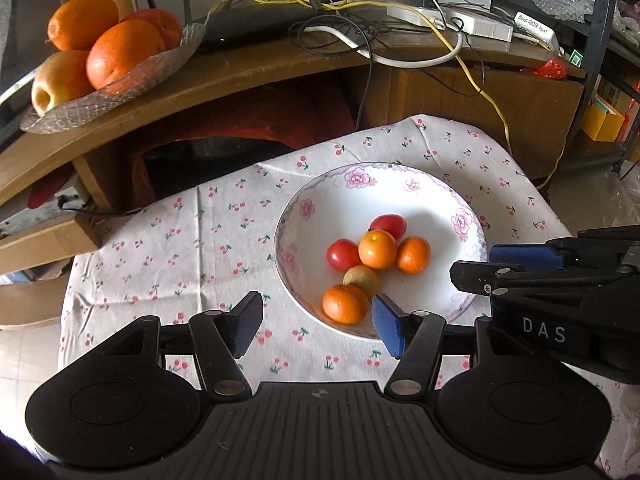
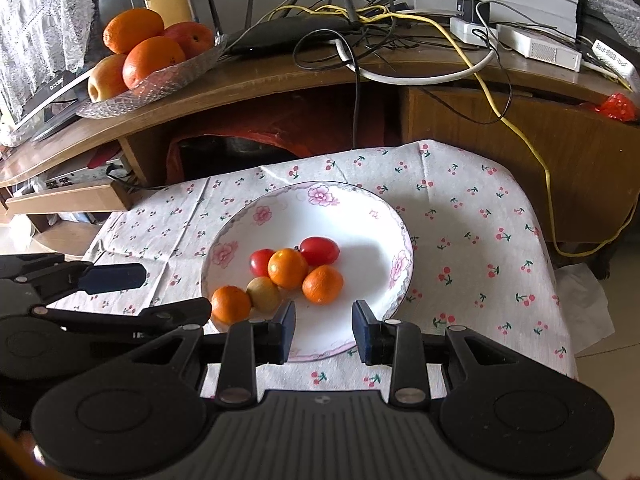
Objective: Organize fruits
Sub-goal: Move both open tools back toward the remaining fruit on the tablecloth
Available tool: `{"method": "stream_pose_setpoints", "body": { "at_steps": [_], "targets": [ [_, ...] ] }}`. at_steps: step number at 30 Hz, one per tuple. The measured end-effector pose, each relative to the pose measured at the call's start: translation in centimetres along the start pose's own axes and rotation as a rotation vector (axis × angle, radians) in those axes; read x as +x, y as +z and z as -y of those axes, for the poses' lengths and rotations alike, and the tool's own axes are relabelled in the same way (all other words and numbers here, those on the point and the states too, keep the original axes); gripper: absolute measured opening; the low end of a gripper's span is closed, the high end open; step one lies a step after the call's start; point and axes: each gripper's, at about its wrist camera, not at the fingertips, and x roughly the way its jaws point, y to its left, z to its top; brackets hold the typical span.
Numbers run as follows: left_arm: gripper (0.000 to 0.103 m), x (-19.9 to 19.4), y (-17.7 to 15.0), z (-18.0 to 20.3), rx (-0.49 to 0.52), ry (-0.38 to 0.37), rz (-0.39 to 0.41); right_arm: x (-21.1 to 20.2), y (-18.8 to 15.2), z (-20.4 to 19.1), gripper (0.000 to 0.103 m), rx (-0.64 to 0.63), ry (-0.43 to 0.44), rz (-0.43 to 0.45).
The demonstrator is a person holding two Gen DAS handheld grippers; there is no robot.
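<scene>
1. Small orange and red fruits (image 2: 294, 276) lie clustered in the white floral-rimmed plate (image 2: 360, 216) on the cherry-print surface (image 2: 480, 240).
2. Left gripper (image 1: 316, 322): jaws wide, empty; fruits at 12 o'clock.
3. Right gripper (image 2: 323, 332): jaws part-open, empty; the plate's near rim is hidden behind them.

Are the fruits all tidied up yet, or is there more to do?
Six small fruits already sit together in the flowered plate: three small oranges, two cherry tomatoes and a greenish-yellow fruit. No loose fruit shows on the cherry tablecloth. The left gripper and right gripper both hover open and hold nothing. It looks mostly done, or about to be re-sorted.
</scene>
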Motion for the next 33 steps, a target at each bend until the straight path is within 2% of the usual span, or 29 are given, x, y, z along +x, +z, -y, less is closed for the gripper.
{"method": "stream_pose_setpoints", "body": {
  "at_steps": [23, 33],
  "targets": [
    [0.073, -3.4, -4.2, -0.7, 0.004, -0.006, -0.006, -2.2, -4.0, -2.5, 0.032, -0.005, 0.025, -0.045],
    [0.078, -3.1, -6.5, -1.9, 0.011, -0.012, -0.052, -1.3, -5.5, -3.8, 0.038, -0.054, 0.047, -0.109]
  ]
}}
